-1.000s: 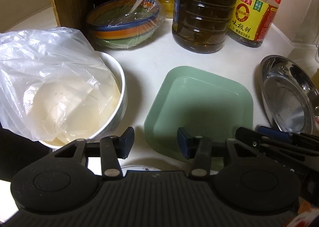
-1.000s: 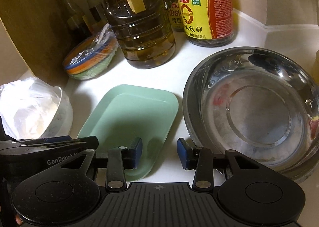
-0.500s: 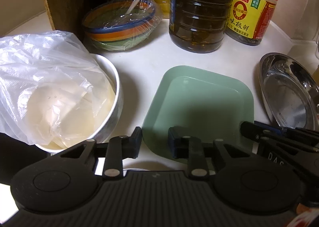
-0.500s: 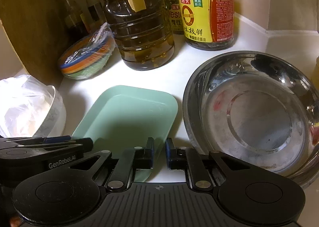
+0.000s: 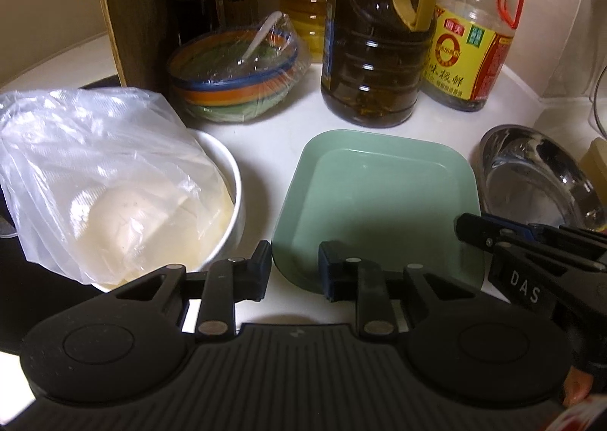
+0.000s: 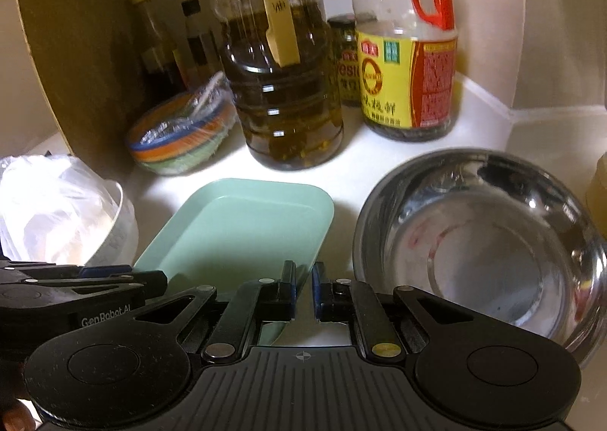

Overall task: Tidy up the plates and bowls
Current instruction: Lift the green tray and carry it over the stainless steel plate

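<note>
Nearest, the left tongs (image 5: pixel 295 271) pinch the near left corner of the green square plate (image 5: pixel 379 203), and the right tongs (image 6: pixel 303 290) are pressed together on its near right rim. The plate lies flat on the white table (image 5: pixel 261 135). Left of the plate sits a white bowl (image 5: pixel 231 181) holding a plastic bag (image 5: pixel 98 173); right of it a steel bowl (image 6: pixel 481 245). Beyond the plate stand a striped bowl (image 5: pixel 235 90) under cling film, an oil jug (image 5: pixel 375 63) and a soy sauce bottle (image 5: pixel 470 48).
</note>
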`<state>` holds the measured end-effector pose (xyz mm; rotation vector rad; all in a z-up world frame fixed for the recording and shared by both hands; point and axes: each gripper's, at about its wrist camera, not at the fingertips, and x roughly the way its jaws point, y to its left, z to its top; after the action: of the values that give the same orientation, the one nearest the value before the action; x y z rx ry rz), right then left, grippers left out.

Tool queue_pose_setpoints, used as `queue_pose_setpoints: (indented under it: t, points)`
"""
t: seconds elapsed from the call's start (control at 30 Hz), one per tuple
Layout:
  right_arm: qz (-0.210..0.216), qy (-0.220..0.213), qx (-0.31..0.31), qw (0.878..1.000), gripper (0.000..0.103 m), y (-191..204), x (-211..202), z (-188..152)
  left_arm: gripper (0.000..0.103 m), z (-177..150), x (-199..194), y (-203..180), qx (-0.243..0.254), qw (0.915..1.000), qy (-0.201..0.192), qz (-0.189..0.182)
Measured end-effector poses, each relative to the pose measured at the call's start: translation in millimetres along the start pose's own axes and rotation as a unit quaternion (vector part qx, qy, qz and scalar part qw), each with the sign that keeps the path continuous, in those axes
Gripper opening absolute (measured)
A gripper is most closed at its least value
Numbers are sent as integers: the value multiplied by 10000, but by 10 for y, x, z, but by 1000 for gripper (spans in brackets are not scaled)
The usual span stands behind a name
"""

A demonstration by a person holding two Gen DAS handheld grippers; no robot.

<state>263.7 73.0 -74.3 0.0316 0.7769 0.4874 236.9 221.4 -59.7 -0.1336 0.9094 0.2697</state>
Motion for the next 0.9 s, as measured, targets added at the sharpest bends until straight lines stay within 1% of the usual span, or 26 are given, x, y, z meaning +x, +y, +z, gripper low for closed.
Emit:
queue_pose_setpoints:
  t: [0.2,0.37,0.53,0.7,0.9]
  points:
    - [-71,-208,61,9997,8,-17,-128,61,24,92,-136,-49,101,9996,-226,-133]
    - [-184,-337,159,9991,9,-136,-261,90,24,145,-217,-207,257,9986,-355,-283]
    - [-398,-424,295,9979,9,-345,-407,94,24,177,-261,-468,423,9971,-406,-485]
    - [-703,-465,456,9954,9,-600,-543,66,24,194,-242,-774,618,9944,-413,-751]
    - [-1041,-419,782,9906,9,-934,-633,-12,24,195,-201,-1112,886,9900,-362,-1036]
